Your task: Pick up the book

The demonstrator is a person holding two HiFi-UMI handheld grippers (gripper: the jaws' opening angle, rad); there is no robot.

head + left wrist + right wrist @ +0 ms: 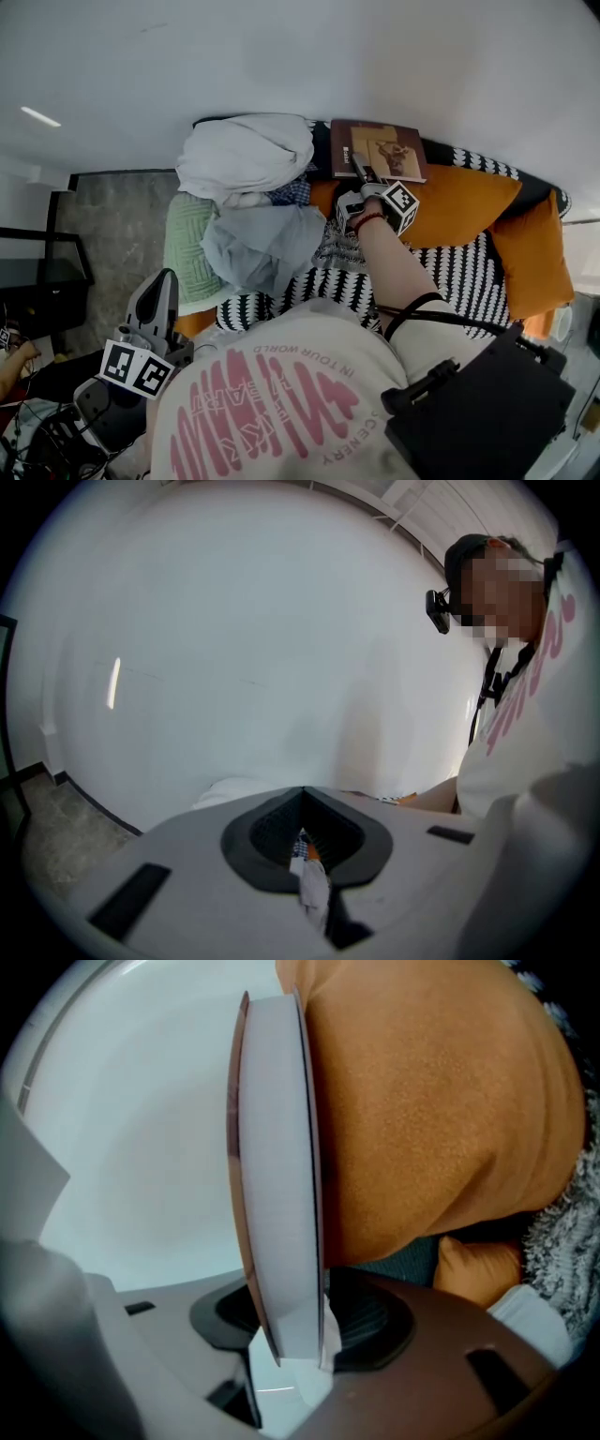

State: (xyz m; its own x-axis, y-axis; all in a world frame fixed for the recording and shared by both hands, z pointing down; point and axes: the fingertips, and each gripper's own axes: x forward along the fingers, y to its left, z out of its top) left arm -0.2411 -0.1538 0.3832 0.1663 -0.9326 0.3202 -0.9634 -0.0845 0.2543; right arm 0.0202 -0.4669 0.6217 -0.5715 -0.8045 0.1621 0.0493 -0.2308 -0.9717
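Note:
A brown hardcover book (378,150) lies at the back of the sofa against the white wall, partly on an orange cushion (459,202). My right gripper (362,171) reaches out to the book's near edge. In the right gripper view the book (277,1166) stands edge-on between the jaws, white page block showing, and my right gripper (289,1327) is shut on it with a pad against each cover. My left gripper (165,281) hangs low at the left, away from the sofa. Seen in its own view, the left gripper (302,794) is shut and holds nothing.
A pile of white cloth (248,155) and grey-blue cloth (267,244) lies left of the book, over a green cushion (187,244). A black-and-white patterned blanket (469,272) covers the seat. A second orange cushion (534,248) sits at the right. The grey floor (122,225) is to the left.

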